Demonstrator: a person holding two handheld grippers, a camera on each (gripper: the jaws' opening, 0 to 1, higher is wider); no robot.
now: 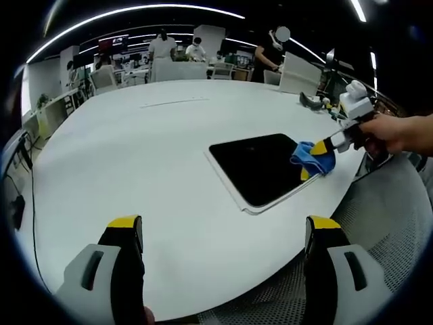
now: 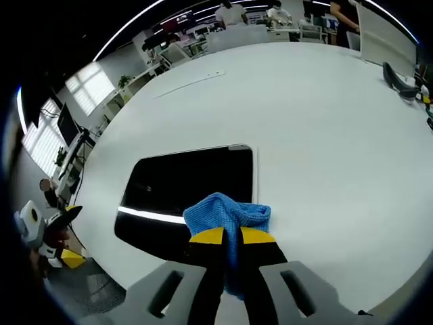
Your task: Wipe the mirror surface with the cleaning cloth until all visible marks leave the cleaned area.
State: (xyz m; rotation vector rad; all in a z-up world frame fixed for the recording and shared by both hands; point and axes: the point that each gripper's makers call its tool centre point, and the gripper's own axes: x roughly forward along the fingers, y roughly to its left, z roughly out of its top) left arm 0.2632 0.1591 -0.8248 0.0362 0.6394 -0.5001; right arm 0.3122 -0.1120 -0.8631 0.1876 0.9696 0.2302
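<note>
The right gripper (image 2: 231, 237) is clamped on the blue cloth (image 2: 226, 213), which touches the near edge of the mirror (image 2: 183, 183) on the white table (image 2: 325, 128). The left gripper (image 1: 223, 233) hangs apart, empty. No marks are visible to me, so wiping seems just starting

I find no words, numbers or brand marks that I can read here. The screen (image 1: 113, 43) on the far wall behind the table glows red and dark, but anything on it is too small and blurred for me to make out. The mirror (image 2: 183, 186) near the table's edge carries no label, and the cloth (image 2: 226, 215) in my right tongs bears no tag or print.
</note>
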